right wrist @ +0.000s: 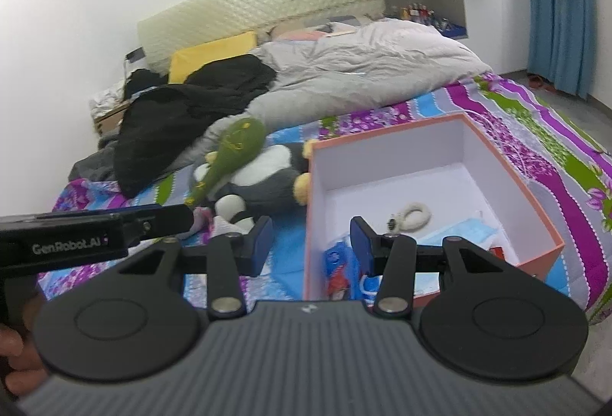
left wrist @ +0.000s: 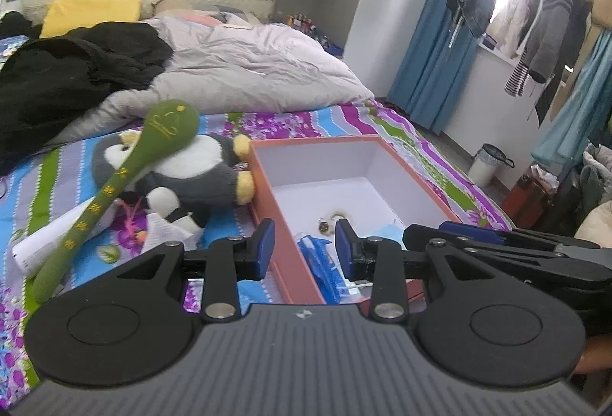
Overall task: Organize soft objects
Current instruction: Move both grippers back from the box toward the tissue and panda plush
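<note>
An open orange box [left wrist: 285,259] with a white inside sits on the bed; it also shows in the right wrist view [right wrist: 535,221]. Inside lie a white ring keychain [right wrist: 413,215], a blue face mask [right wrist: 459,230] and blue packets [left wrist: 321,263]. A grey and white penguin plush [left wrist: 199,175] lies left of the box, with a green soft mallet [left wrist: 114,194] across it. My left gripper [left wrist: 302,247] is open and empty, straddling the box's left wall. My right gripper [right wrist: 311,243] is open and empty above the box's near left corner.
A black coat [left wrist: 69,79] and a grey duvet [left wrist: 248,71] lie further up the bed, with a yellow pillow [left wrist: 91,14] at the headboard. White papers [left wrist: 57,236] lie by the mallet. A white bin [left wrist: 485,163] and hanging clothes [left wrist: 535,14] stand to the right.
</note>
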